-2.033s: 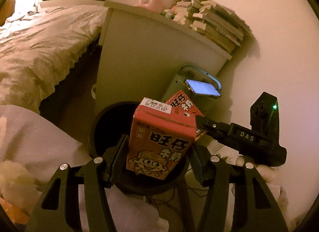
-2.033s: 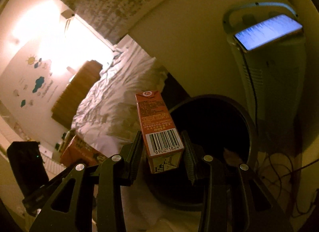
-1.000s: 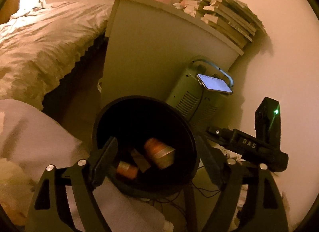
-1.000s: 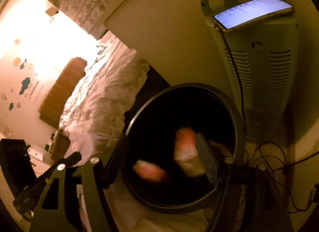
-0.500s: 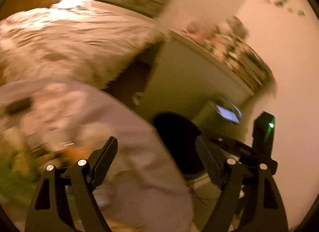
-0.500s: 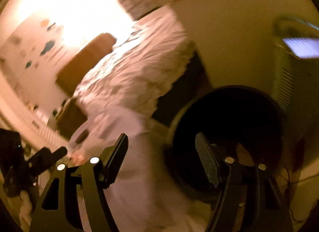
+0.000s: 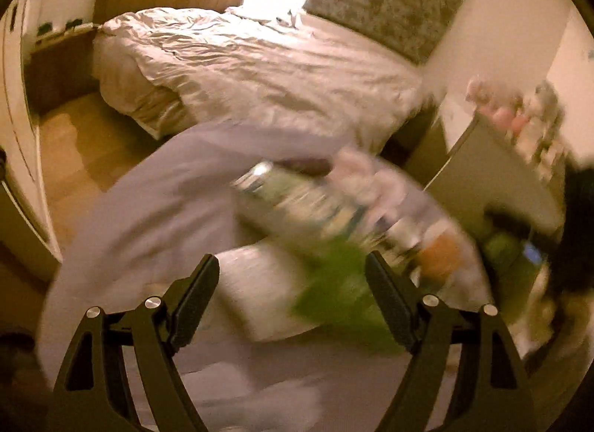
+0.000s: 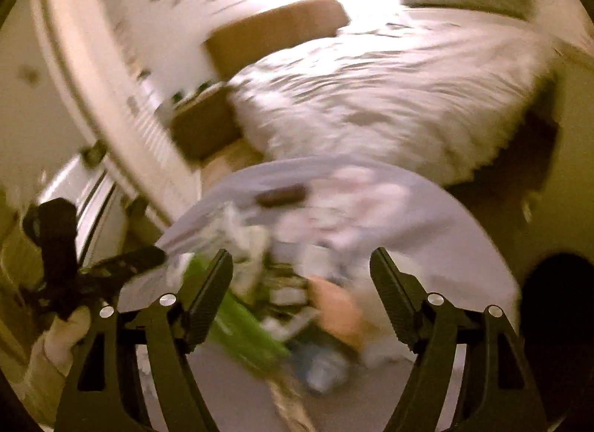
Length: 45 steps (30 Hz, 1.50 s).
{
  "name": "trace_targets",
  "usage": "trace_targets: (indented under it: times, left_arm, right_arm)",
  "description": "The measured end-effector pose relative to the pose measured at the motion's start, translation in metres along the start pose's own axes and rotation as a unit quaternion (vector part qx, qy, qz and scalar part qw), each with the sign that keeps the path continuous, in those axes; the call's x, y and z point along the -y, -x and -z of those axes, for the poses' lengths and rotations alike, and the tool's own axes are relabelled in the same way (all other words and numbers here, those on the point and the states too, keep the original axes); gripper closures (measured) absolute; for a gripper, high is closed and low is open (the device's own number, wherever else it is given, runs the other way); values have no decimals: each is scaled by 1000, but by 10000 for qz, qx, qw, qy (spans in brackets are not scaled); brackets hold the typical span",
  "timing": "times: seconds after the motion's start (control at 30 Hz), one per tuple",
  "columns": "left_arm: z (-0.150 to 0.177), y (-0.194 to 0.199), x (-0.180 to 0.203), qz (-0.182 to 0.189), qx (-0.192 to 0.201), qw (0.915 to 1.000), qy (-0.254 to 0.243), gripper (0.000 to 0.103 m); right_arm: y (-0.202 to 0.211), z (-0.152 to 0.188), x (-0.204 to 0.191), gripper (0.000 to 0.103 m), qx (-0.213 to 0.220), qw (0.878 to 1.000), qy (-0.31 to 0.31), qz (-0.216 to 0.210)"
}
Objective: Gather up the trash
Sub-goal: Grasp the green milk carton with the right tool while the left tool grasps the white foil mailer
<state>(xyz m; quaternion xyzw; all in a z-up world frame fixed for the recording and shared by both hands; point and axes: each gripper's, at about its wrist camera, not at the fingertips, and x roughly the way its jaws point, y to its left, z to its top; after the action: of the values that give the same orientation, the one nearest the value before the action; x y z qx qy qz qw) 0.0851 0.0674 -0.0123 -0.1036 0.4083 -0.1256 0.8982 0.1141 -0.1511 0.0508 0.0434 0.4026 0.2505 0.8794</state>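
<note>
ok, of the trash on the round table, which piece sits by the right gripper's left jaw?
The green wrapper, blurred; the orange piece lies nearer the middle.

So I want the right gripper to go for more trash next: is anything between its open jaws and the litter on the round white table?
Nothing visible does. The right gripper is open and empty above the blurred litter pile on the round white table.

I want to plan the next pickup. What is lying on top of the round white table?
On the round white table lies a blurred pile of trash: a green wrapper, an orange item, a dark flat object and pale packaging. What lies under the pile is hidden.
</note>
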Motion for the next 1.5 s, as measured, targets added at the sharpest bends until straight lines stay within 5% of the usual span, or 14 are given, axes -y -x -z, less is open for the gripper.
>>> trace_targets:
  times: [0.2,0.47,0.5,0.53,0.93,1.17,1.3,1.5]
  left_arm:
    - [19,-10,-18,-88,-319,9960,-830,23]
    - [30,-20,-17,-245,-372,9786,-2007,22]
    - [30,-23,-15,-241,-406,9743,-2201,19]
    - [29,-24,-14,-248,-408,9719,-2303,16]
    - [27,-58,10,-92,-589,9316,-3585,13]
    - [22,-68,7,101,-651,9496,-3066,25]
    - [25,-56,1,171,-563,9616,-2680,39]
    - [26,-27,-3,164,-269,9750,-2201,45]
  right_arm:
    - [-76,-24,-75,27,-721,9913,1100,65]
    - [-158,-26,-103,28,-1604,9698,1758,531]
    - [-161,-25,-102,32,-1641,9699,1734,485]
    - [-164,-23,-99,50,-1703,9700,1682,426]
    - [-86,-28,-37,51,-707,9968,-150,-351]
    - [-38,-18,-7,51,-205,9954,-812,-471]
    - [-19,-17,-2,51,69,9935,-984,-564]
    - [9,-22,2,51,555,9897,-1113,-708]
